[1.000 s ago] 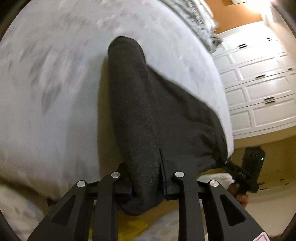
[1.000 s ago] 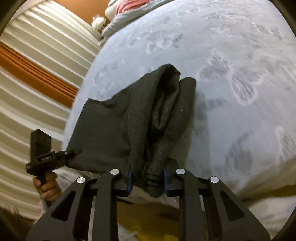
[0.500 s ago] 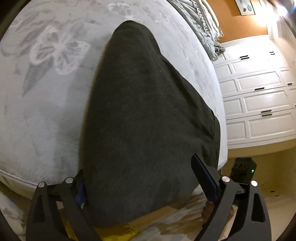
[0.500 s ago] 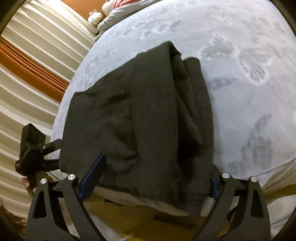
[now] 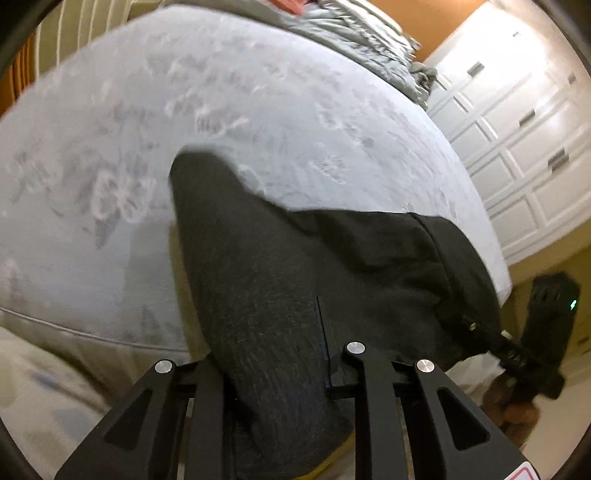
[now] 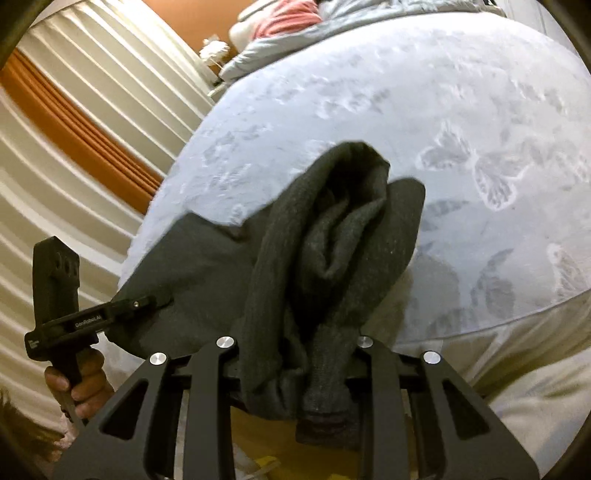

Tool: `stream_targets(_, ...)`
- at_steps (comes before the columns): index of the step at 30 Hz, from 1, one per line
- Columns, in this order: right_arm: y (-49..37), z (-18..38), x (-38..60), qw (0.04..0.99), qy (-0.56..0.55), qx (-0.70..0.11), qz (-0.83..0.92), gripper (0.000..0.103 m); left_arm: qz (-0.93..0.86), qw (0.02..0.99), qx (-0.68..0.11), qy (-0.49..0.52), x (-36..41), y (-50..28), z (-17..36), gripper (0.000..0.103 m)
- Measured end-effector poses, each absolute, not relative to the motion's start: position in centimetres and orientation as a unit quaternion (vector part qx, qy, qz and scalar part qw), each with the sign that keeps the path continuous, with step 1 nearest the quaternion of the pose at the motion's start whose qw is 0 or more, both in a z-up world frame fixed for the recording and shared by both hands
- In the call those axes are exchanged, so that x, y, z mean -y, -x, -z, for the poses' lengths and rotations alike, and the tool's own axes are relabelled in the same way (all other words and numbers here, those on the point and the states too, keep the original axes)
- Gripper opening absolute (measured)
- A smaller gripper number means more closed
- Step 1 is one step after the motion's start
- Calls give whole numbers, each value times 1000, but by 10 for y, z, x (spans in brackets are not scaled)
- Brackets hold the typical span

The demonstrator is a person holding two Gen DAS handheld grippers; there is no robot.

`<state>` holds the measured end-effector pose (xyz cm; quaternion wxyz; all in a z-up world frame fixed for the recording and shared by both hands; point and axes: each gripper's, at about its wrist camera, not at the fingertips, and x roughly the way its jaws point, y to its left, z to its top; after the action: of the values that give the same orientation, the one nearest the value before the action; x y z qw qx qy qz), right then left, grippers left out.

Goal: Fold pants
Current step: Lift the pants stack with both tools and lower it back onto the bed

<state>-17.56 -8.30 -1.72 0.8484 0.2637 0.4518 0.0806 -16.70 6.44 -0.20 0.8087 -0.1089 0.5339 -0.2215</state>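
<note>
The dark grey pants (image 5: 303,266) lie folded on the pale bed (image 5: 229,92), their near end lifted at the bed's front edge. My left gripper (image 5: 273,354) is shut on one corner of that near end. My right gripper (image 6: 295,350) is shut on the other corner, where the pants (image 6: 332,236) bunch into thick folds. The right gripper also shows in the left wrist view (image 5: 491,339), clamped on the cloth's right corner. The left gripper also shows in the right wrist view (image 6: 147,301), clamped on the left corner.
The bed (image 6: 461,92) has a butterfly-print cover. White cabinet doors (image 5: 524,129) stand to its right. Cream and orange curtains (image 6: 81,122) hang to its left. Grey bedding and a pink pillow (image 6: 280,22) lie at the far end.
Half a second ago both grippers were open with the pants lying flat between the fingers. Now both have shut on the near end again and lifted it, bunching the cloth.
</note>
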Motion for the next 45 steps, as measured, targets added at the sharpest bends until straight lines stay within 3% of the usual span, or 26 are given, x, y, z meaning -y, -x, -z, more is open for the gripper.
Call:
stream_targets(21, 197, -72, 59, 898, -229, -360, -107, 26, 219, 870, -442, 13, -48, 203, -101, 17)
stream_targets(35, 195, -200, 80, 959, -187, -165, -136, 26, 257, 937, -236, -11, -52, 205, -245, 18)
stream_targets(45, 131, -261, 89, 976, -147, -62, -151, 26, 240, 964, -114, -21, -53, 167, -310, 19)
